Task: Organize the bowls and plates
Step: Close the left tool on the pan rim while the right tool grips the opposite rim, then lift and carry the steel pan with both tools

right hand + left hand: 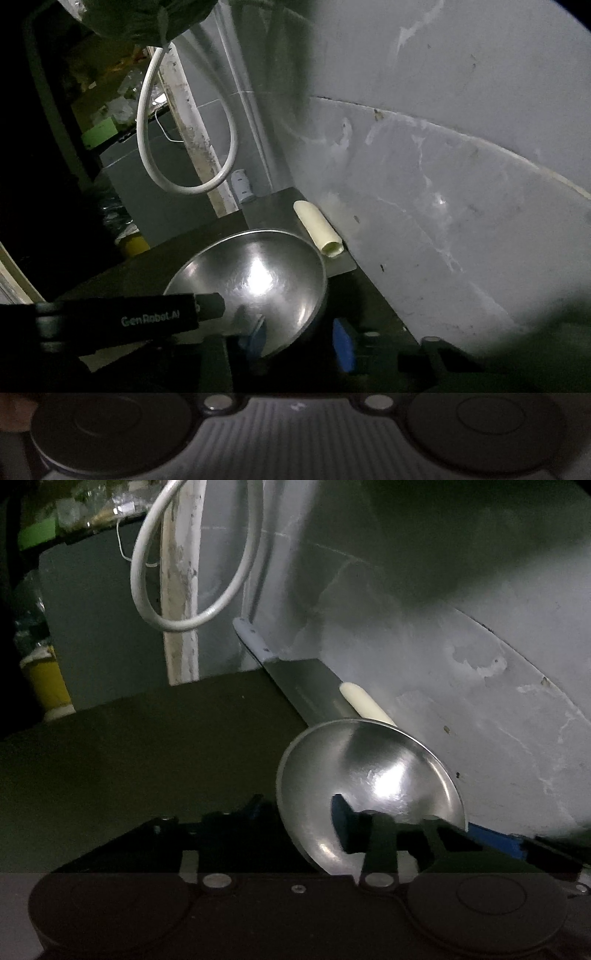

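Note:
A steel bowl (369, 786) (255, 280) sits tilted on a dark table near a grey wall. In the left wrist view my left gripper (303, 823) is wide open; its right blue pad (341, 821) lies over the bowl's inside, the left pad (255, 806) is off to the bowl's left. In the right wrist view my right gripper (299, 343) is open around the bowl's near rim: the left pad (255, 339) is inside the bowl, the right pad (343, 345) outside. The left gripper's black body (122, 319) reaches in from the left.
A cream tube (321, 230) (365, 703) lies on a steel sheet (277, 210) against the wall (443, 184) behind the bowl. A white cable loop (184, 147) hangs beside a pale post. A yellow container (50, 686) stands at left.

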The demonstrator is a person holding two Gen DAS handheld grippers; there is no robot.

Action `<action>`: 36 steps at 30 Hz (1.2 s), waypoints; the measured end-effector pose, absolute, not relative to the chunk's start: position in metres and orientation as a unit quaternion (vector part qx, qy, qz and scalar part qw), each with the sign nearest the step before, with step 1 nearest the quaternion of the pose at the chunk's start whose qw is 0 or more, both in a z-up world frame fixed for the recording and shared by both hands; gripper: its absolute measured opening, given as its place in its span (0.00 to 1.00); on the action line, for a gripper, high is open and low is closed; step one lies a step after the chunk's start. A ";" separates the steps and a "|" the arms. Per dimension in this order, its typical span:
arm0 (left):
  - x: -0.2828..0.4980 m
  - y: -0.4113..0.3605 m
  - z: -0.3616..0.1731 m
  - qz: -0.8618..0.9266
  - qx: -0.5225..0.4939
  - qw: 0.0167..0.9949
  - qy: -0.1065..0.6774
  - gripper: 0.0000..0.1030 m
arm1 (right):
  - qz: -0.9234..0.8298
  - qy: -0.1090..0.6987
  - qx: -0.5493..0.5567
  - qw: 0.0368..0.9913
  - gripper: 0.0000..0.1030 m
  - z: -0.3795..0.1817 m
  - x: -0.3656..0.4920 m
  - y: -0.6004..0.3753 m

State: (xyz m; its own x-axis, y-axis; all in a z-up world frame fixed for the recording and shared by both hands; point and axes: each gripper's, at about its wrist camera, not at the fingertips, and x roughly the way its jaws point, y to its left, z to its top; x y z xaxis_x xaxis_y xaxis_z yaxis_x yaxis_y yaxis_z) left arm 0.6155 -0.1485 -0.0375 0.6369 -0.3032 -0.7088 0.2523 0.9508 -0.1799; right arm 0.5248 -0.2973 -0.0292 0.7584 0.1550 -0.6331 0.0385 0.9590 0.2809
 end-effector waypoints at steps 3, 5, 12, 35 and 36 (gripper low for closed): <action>0.615 -0.147 -0.043 -0.160 -0.039 0.898 0.407 0.24 | 0.037 0.349 0.148 0.925 0.34 -0.030 0.526 -0.301; 0.614 -0.144 -0.045 -0.160 -0.042 0.897 0.410 0.20 | 0.038 0.350 0.150 0.924 0.33 -0.030 0.526 -0.303; 0.609 -0.137 -0.042 -0.161 -0.056 0.894 0.415 0.20 | 0.049 0.331 0.164 0.928 0.31 -0.025 0.514 -0.304; 0.477 -0.123 0.030 -0.215 -0.049 0.911 0.348 0.20 | 0.090 0.262 0.154 0.948 0.31 0.042 0.383 -0.315; 0.470 -0.123 0.032 -0.217 -0.048 0.911 0.348 0.20 | 0.091 0.262 0.152 0.949 0.31 0.044 0.376 -0.316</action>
State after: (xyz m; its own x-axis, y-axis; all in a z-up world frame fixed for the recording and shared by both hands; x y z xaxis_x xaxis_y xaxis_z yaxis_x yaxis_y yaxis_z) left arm 0.4695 -0.1230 0.0322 0.6632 -0.4287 -0.6134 0.3615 0.9012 -0.2390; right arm 0.3763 -0.3158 0.0440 0.8460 0.2525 -0.4697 -0.0928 0.9370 0.3367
